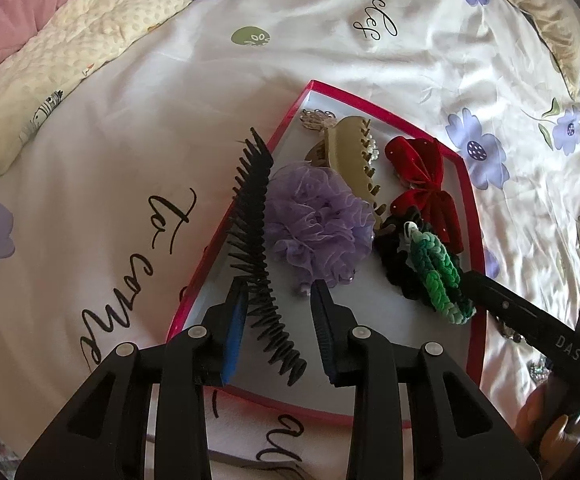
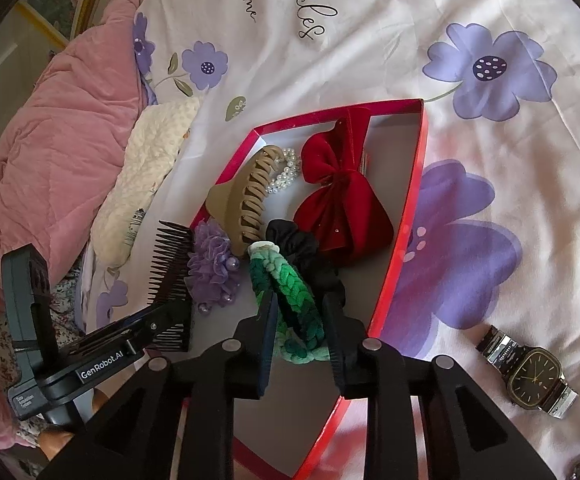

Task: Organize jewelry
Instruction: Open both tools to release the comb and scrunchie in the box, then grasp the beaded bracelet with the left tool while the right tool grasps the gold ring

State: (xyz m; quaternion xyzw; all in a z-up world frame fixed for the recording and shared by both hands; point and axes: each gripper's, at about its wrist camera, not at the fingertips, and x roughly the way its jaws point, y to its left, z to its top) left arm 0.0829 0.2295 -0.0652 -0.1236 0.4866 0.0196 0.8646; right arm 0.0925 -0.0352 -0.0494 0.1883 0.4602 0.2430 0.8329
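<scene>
A red-rimmed box lies on the bed. In it are a beige claw clip, a red velvet bow, a purple frilly scrunchie, a black scrunchie, pearls and a green braided band. My left gripper is open around a black comb that stands at the box's left rim. My right gripper is open around the green band.
A wristwatch lies on the sheet right of the box. A pink quilt and a cream pillow lie to the left. The floral sheet spreads all around.
</scene>
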